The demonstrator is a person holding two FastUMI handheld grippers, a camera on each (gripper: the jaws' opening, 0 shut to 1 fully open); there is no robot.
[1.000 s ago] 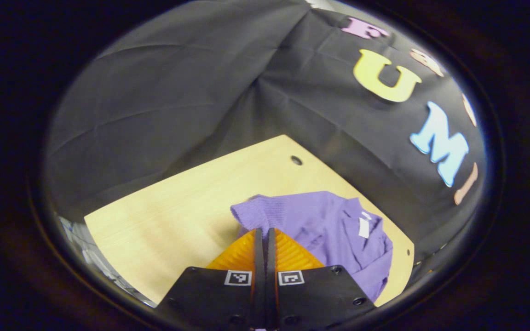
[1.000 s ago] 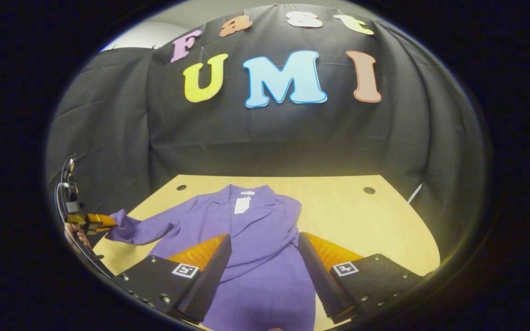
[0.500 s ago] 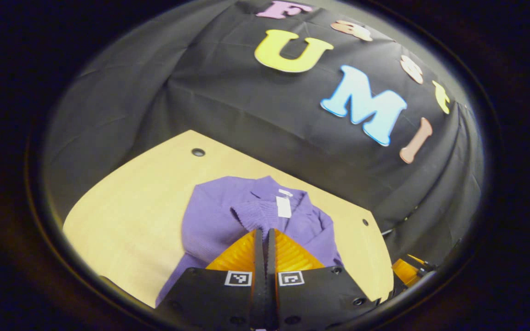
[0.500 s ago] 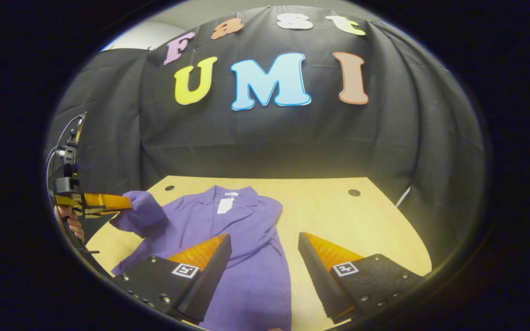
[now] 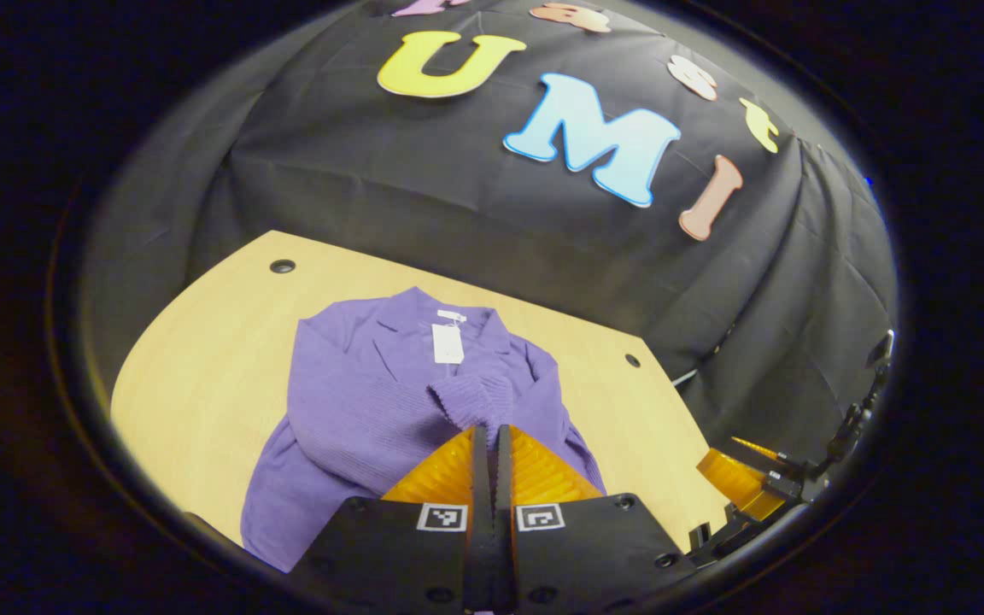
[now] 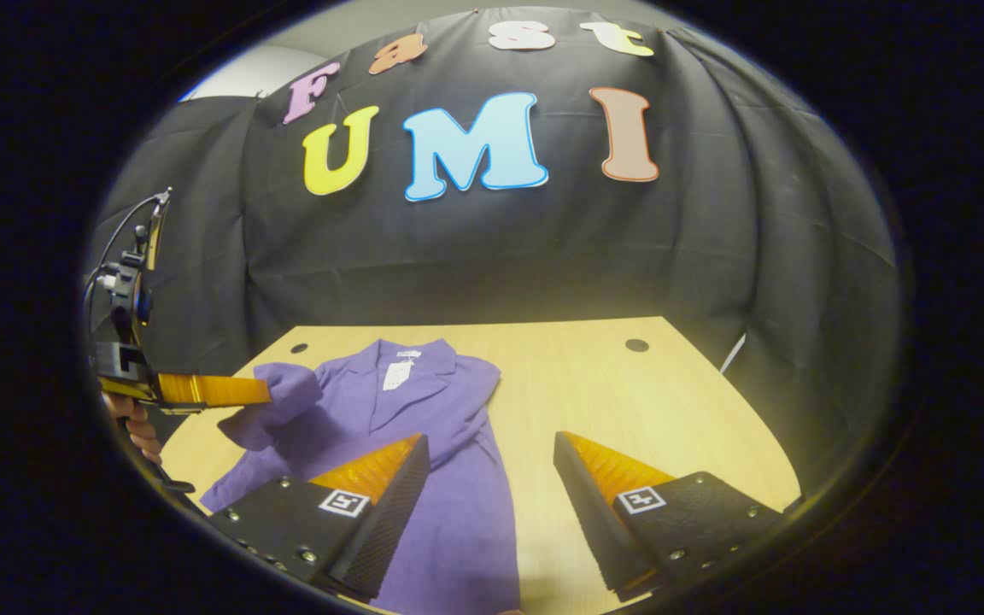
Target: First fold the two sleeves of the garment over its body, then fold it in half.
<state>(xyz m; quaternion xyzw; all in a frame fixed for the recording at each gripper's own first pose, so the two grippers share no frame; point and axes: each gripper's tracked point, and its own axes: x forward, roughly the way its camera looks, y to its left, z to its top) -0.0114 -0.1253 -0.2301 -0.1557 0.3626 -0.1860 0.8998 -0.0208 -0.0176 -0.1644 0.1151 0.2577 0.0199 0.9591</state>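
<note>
A purple knit garment (image 5: pixel 347 410) lies on the wooden table (image 5: pixel 202 359), collar toward the wall, a white tag (image 5: pixel 448 343) at its neck. My left gripper (image 5: pixel 489 434) is shut on the cuff (image 5: pixel 477 398) of one sleeve, held raised over the garment's chest. In the right gripper view, that gripper (image 6: pixel 263 391) comes in from the left with the cuff (image 6: pixel 287 389) in its tips, a hand (image 6: pixel 137 427) behind it. The other sleeve (image 6: pixel 477 424) lies folded across the body. My right gripper (image 6: pixel 492 448) hangs open above the garment's (image 6: pixel 432 478) right edge, holding nothing.
The table (image 6: pixel 646 410) has bare wood to the right of the garment and two cable holes (image 6: pixel 636 345) (image 6: pixel 298 348) near the back edge. Black cloth walls close the back and sides. The right gripper (image 5: pixel 740 478) shows off the table's right corner.
My left gripper has carried the sleeve cuff from beside the garment inward, up over its chest. The right gripper stayed open and drifted slightly to the right.
</note>
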